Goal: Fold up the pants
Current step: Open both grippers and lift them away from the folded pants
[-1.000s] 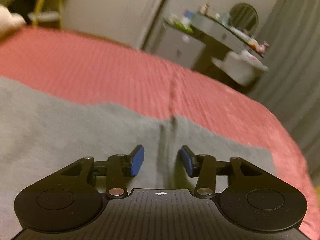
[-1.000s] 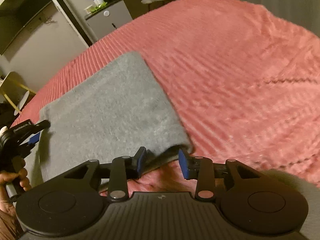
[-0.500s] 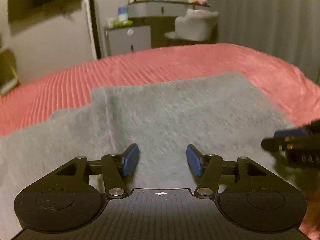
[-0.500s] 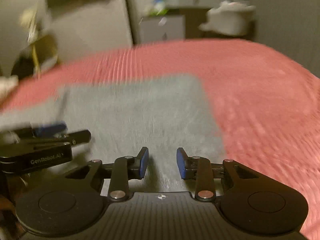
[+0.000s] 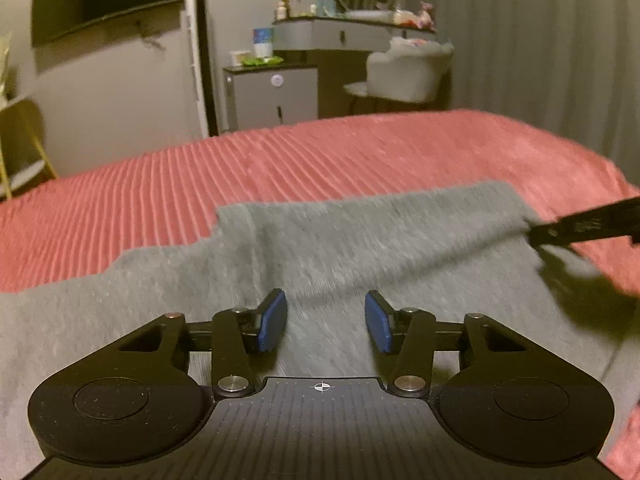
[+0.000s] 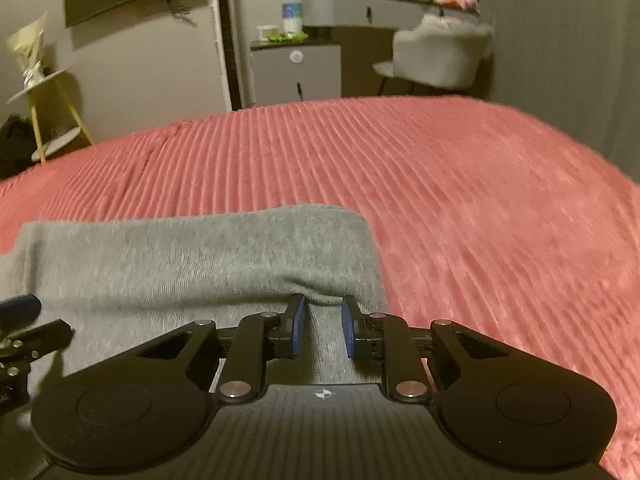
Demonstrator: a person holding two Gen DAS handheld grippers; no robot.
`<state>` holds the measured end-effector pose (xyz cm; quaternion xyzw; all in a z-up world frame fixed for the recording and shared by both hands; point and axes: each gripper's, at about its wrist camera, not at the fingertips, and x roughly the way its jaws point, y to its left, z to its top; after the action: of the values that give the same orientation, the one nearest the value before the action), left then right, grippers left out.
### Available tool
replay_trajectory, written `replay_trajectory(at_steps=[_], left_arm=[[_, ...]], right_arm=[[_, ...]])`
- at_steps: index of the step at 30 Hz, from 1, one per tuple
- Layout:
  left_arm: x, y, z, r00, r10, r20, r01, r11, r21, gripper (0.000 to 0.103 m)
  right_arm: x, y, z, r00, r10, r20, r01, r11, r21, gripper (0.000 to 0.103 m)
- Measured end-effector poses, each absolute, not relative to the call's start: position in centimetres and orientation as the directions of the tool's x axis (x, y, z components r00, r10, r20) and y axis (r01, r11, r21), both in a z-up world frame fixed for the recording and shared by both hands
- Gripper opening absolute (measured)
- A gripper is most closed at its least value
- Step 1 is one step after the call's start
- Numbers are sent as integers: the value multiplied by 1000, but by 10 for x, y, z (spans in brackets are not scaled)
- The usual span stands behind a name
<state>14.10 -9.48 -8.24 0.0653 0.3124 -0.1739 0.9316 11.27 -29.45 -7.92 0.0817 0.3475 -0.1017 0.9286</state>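
Right tool (image 6: 323,326) is drawing its 2 blue pads together around a raised fold at the near edge of the grey pants (image 6: 192,256). Cloth sits between the pads, but a gap shows on either side, so it is not pinched yet. 1 second ago this tool stood wider at the corner of the garment, seen at a slant; now it faces square across the bed (image 6: 460,184) with the fold bunched in front of it.

Left tool (image 5: 326,320) hovers over the middle of the pants (image 5: 360,248), pads spread with only flat cloth beneath them, holding nothing; its jaws are narrowing too. Half a second ago it was wider.

Those pants lie on the red ribbed bedspread, already doubled into a broad grey slab, with a seam ridge (image 5: 244,240) running away from the left tool.

Both tools have swung round to line up side by side on the near edge, which looks like the start of a 2-handed grab for the next fold.
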Motion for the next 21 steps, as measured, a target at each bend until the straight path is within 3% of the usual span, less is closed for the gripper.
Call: replay_trajectory(at_steps=[2, 5, 8, 11, 14, 17, 20, 21], left_arm=[[143, -93, -73, 770, -284, -571, 332, 943, -22, 54], [139, -90, -58, 841, -309, -444, 314, 947, -63, 82], [152, -93, -66, 796, -362, -485, 345, 930, -129, 84], [164, -96, -93, 755, -318, -574, 339, 938, -74, 70], [163, -97, -94, 766, -313, -561, 342, 938, -57, 70], [163, -89, -96, 770, -326, -548, 332, 939, -91, 64], [163, -81, -93, 774, -328, -542, 318, 941, -114, 49], [163, -77, -93, 778, -325, -538, 315, 942, -115, 36]], right_arm=[[108, -304, -70, 724, -162, -671, 313, 943, 110, 25], [98, -319, -47, 775, -202, -599, 361, 919, 156, 26], [114, -317, -44, 815, -123, -567, 288, 934, 213, 26], [148, -303, -78, 747, -87, -659, 251, 955, 157, 27], [150, -288, -97, 781, -173, -601, 211, 977, -7, 31], [150, -288, -98, 789, -192, -583, 222, 975, -21, 35], [148, -299, -105, 811, -174, -558, 236, 971, 40, 38], [146, -299, -105, 815, -174, -552, 237, 971, 44, 39]])
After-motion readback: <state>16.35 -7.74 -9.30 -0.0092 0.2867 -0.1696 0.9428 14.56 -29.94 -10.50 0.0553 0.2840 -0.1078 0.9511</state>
